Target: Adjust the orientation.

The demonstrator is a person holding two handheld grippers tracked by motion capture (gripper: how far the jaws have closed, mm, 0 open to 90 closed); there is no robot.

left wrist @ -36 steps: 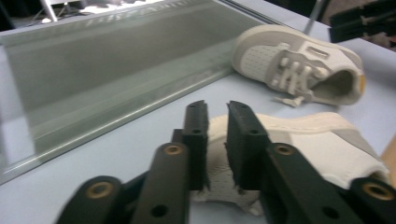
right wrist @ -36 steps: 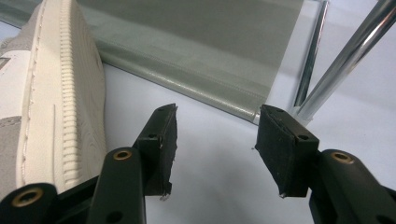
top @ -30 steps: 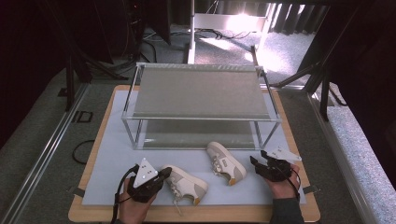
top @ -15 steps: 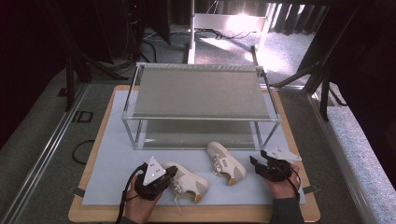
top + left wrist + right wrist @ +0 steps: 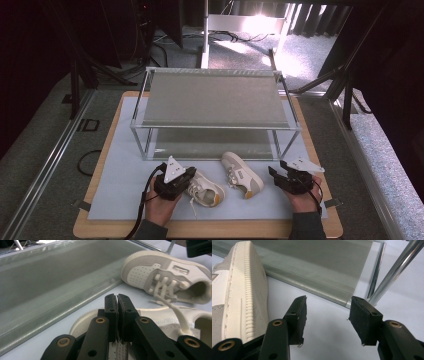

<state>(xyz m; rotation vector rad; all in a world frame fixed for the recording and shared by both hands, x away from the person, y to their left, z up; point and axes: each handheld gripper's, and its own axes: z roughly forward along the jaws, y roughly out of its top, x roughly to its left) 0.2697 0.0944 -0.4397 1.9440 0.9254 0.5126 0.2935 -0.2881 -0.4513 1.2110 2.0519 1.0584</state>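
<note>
Left hand enters from the near edge, its left gripper lying low and pointing right over the near shoe. Its jaws are pressed together above the shoe's toe; whether they pinch any material cannot be told. Right gripper rests at the right, jaws spread with nothing between them, just beside the far shoe. Both shoes lie on the mat, near side of the rack.

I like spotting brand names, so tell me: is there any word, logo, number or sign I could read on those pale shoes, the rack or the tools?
None can be read.
The small metal lace tag on the cream lace-up sneaker farther from the left claw: any marking is too blurred to read.
The grey two-tier metal-framed shoe rack: no lettering visible.
</note>
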